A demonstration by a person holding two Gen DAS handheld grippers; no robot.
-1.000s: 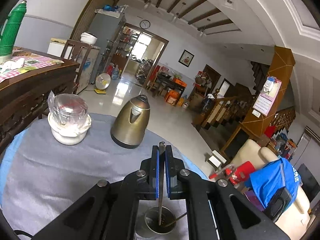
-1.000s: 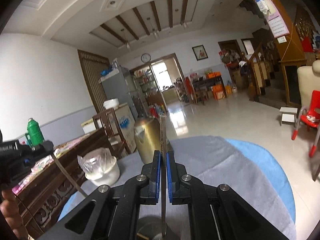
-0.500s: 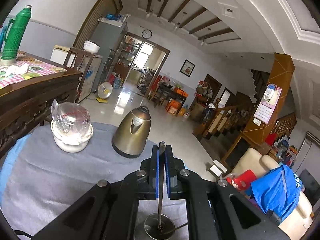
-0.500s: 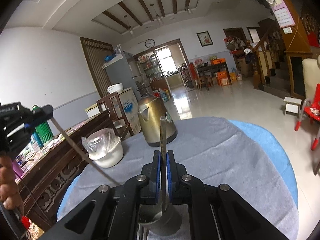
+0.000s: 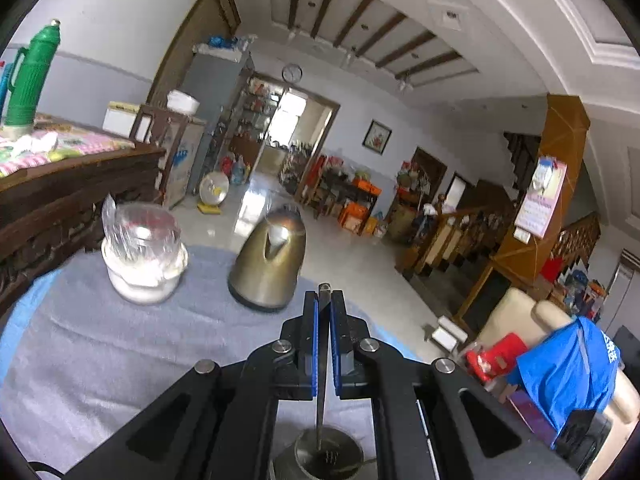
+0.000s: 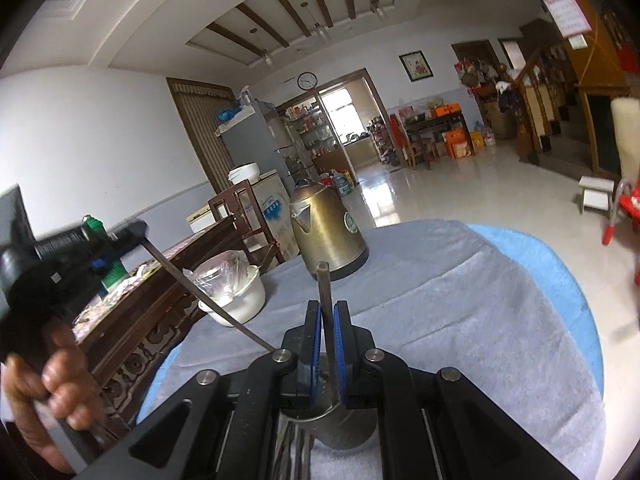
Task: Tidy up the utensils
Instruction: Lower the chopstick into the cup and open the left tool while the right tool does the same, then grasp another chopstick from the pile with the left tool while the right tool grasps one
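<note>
My left gripper (image 5: pixel 323 308) is shut on the handle of a metal fork (image 5: pixel 320 416); its tines hang down into a round steel utensil cup (image 5: pixel 328 456) on the grey cloth. From the right wrist view the left gripper (image 6: pixel 132 236) shows at left, its fork (image 6: pixel 208 304) slanting down toward the cup. My right gripper (image 6: pixel 328 312) is shut on a second metal utensil (image 6: pixel 326 308), held upright over the same steel cup (image 6: pixel 348 428). Which kind of utensil it is stays hidden.
A brass kettle (image 5: pixel 270 264) and a white bowl holding a plastic-wrapped jar (image 5: pixel 142 256) stand at the far side of the grey-clothed round table (image 5: pixel 100 360). A dark wooden sideboard (image 5: pixel 60 196) with a green thermos (image 5: pixel 30 76) is at left. The table edge drops off at right.
Both grippers have tilted down and come closer to the cup, with the left fork's tines now lower inside it. The right utensil has come down over the cup.
</note>
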